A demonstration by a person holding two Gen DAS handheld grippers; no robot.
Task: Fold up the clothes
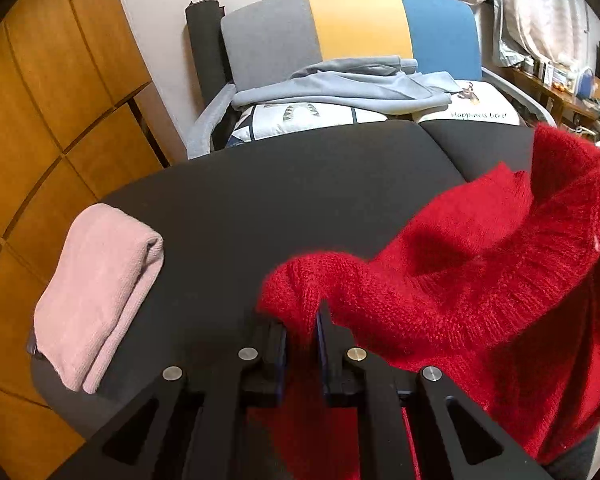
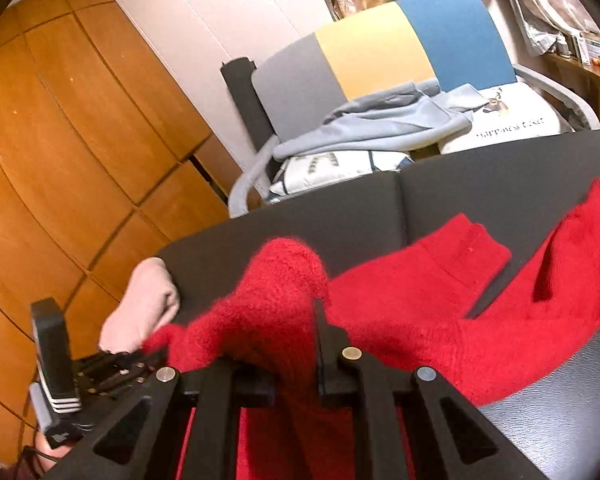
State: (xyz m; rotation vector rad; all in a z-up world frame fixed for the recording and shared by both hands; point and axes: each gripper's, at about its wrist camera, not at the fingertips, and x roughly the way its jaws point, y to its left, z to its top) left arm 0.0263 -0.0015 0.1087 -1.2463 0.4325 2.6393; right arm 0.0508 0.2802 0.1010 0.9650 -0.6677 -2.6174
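The red sweater (image 1: 460, 264) lies rumpled on the dark desk (image 1: 300, 184), one edge lifted. The left hand-held gripper (image 1: 302, 328) is clamped on a fold of it; the right hand-held gripper (image 2: 296, 344) is likewise pinched on its knit. Left of the sweater lies a folded pink garment (image 1: 96, 300); beyond the sweater stands a tricolour chair (image 1: 352, 28) holding grey-blue clothes (image 1: 340, 84).

Red sweater (image 1: 460, 280), pink folded cloth (image 1: 100, 300), black table (image 1: 280, 184)

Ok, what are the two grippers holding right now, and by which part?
Both hold the red sweater. The left gripper pinches a bunched fold at its edge; the right gripper pinches another bunched fold. Which part of the garment each fold is, I can't tell.
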